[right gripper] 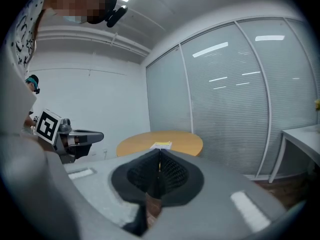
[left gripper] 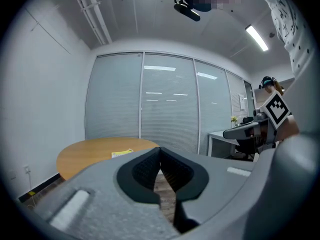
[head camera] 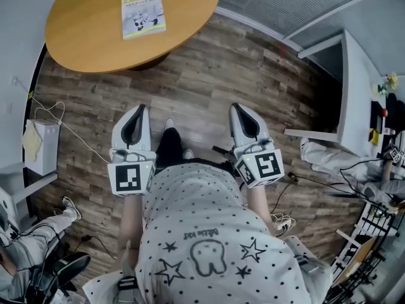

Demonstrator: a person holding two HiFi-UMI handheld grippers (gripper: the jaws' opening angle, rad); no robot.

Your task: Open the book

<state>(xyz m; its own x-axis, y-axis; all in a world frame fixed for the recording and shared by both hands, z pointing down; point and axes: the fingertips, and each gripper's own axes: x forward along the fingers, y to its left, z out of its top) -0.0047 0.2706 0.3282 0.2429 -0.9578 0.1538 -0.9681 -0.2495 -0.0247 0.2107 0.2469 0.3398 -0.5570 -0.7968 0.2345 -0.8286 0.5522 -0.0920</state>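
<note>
A thin book (head camera: 143,13) with a white and yellow-green cover lies closed on the round wooden table (head camera: 95,37) at the far side of the room. It shows small and distant as the book (left gripper: 121,153) in the left gripper view and as the book (right gripper: 161,145) in the right gripper view. My left gripper (head camera: 141,109) and right gripper (head camera: 236,109) are held side by side over the wooden floor, well short of the table. Both point toward it, jaws shut with nothing between them.
A white desk (head camera: 351,94) stands at the right, with cables and chair parts (head camera: 367,233) on the floor below it. A white paper bag (head camera: 39,145) and a cord lie by the left wall. Glass partitions with blinds (left gripper: 165,104) rise behind the table.
</note>
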